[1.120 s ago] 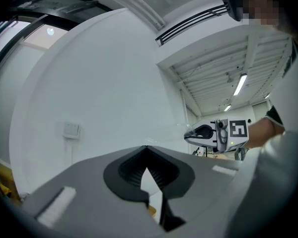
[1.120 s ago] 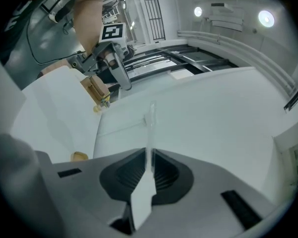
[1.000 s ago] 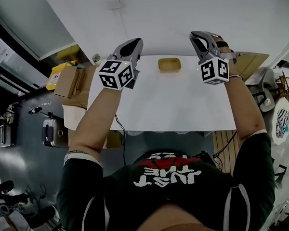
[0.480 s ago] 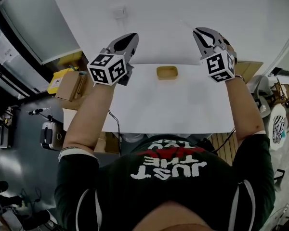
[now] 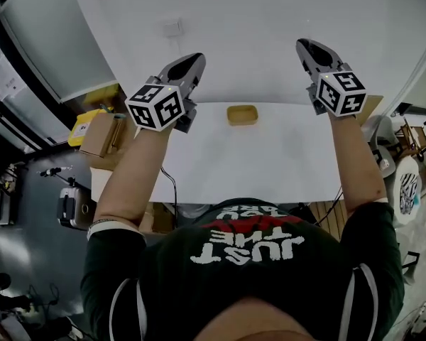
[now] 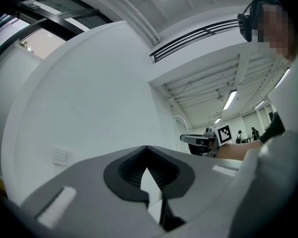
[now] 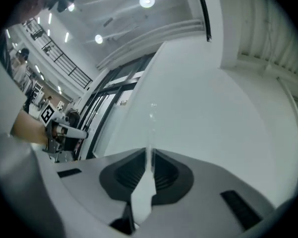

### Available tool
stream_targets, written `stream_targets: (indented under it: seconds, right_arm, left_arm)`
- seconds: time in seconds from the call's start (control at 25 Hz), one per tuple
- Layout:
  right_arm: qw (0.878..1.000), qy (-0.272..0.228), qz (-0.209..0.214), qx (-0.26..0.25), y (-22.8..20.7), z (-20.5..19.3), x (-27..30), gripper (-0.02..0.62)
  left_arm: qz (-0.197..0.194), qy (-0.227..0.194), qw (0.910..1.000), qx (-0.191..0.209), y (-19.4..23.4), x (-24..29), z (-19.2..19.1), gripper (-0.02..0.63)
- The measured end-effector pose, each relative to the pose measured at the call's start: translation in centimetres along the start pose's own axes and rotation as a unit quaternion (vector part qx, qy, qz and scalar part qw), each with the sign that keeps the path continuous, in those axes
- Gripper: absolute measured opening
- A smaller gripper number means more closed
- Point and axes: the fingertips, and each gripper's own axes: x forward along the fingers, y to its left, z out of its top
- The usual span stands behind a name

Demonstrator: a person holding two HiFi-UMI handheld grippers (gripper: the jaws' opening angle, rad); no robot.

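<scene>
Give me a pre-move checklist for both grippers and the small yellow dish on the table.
1. Left gripper empty: ok, jaws together on nothing.
2. Right gripper empty: ok, jaws together on nothing.
3. Yellow dish in sight on the white table: ok in the head view.
4. Dish contents: cannot tell.
5. Grippers aimed at the dish: not ok, both gripper views show only wall and ceiling.

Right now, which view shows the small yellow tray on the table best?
The head view: the yellow tray lies in plain sight on the white table. Both gripper views face wall and ceiling and show none of it.
</scene>
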Motion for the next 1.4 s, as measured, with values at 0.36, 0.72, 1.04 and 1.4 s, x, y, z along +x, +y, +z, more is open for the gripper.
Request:
stream_targets:
  seconds: [0.36, 0.72, 1.04, 1.4]
  right_arm:
    - [0.989, -0.037, 0.018, 0.143, -1.4, 0.1, -0.8, 0.029]
    - [0.976, -0.056, 0.029, 0.207, -1.9, 0.4, -1.6, 0.029]
    - [0.978, -0.053, 0.022, 0.199, -1.4, 0.5, -1.7, 0.029]
    - [0.982, -0.048, 0.021, 0.182, -1.1, 0.6, -1.7, 0.029]
  left_arm:
    - [0.007, -0.006, 0.9996, -0.025, 0.9, -0.2, 0.2, 0.0]
    - [0.016, -0.003, 0.9999, -0.001, 0.9, -1.1, 0.8, -0.001]
    - [0.016, -0.004, 0.9998, 0.01, 0.5, -1.7, 1.4, -0.001]
    - [0.016, -0.002, 0.9998, 0.009, 0.5, -1.7, 1.3, -0.002]
